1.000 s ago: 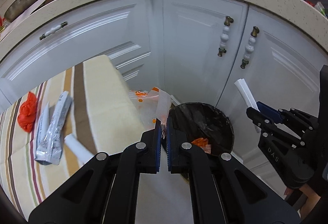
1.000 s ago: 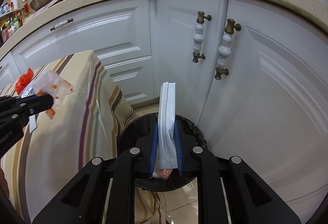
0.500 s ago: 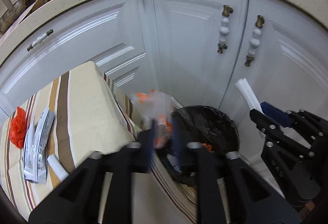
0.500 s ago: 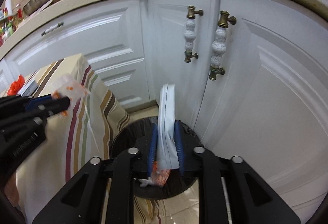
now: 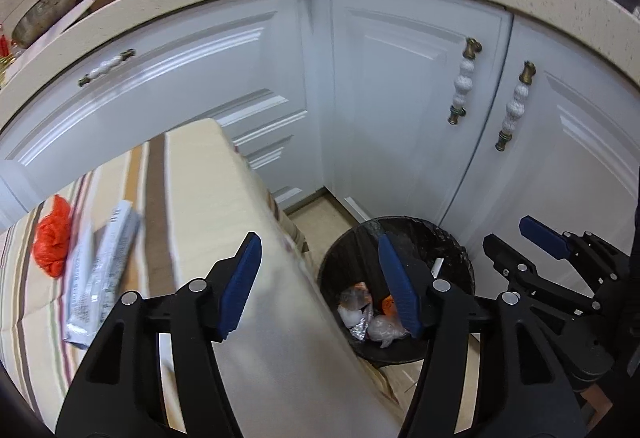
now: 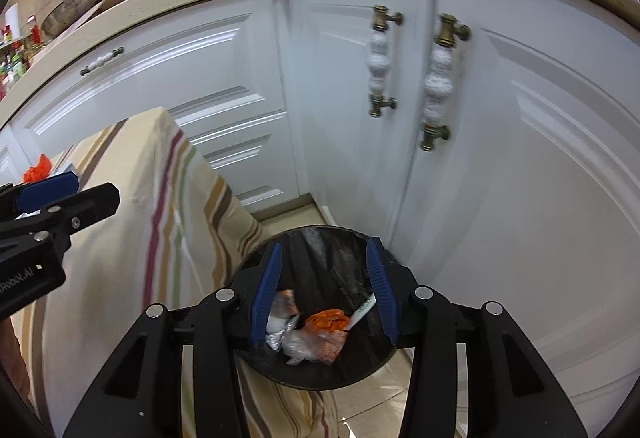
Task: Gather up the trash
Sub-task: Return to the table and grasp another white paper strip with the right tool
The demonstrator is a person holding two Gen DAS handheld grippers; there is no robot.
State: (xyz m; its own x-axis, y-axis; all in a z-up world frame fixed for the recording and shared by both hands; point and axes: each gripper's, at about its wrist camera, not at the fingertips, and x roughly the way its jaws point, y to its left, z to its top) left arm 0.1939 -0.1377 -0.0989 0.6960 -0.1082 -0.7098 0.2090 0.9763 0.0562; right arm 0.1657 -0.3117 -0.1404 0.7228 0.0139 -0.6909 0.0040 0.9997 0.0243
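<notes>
Left wrist view first: the left gripper [image 5: 320, 278] hangs with its jaws wide apart and nothing between them, straddling the gap between table and bin [image 5: 452, 238]. The bin, black-lined, sits on the floor in the cabinet corner, holding crumpled white and orange scraps. More trash waits on the striped table [image 5: 192, 173], well left of the bin: a red wad [image 5: 52, 242] and, just beside it nearer the bin, silver wrappers [image 5: 100, 270], blurred here. Right of the bin, the right gripper [image 5: 520, 242] shows side-on, empty.

Right wrist view now: the right gripper [image 6: 324, 286] looks straight down into the bin [image 6: 312, 234], jaws spread, nothing held. Inside lie an orange scrap [image 6: 328, 320], a clear bag [image 6: 308, 346] and a white strip [image 6: 362, 310] leaning on the liner. The left gripper [image 6: 68, 193] pokes in over the table [image 6: 132, 165].

What remains looks featherlight. The wrappers seem thin, slick and flat, so I'd pinch them at a raised edge, since a flat film can slip. The wad looks soft and crushable; a squeeze across its middle should do.
</notes>
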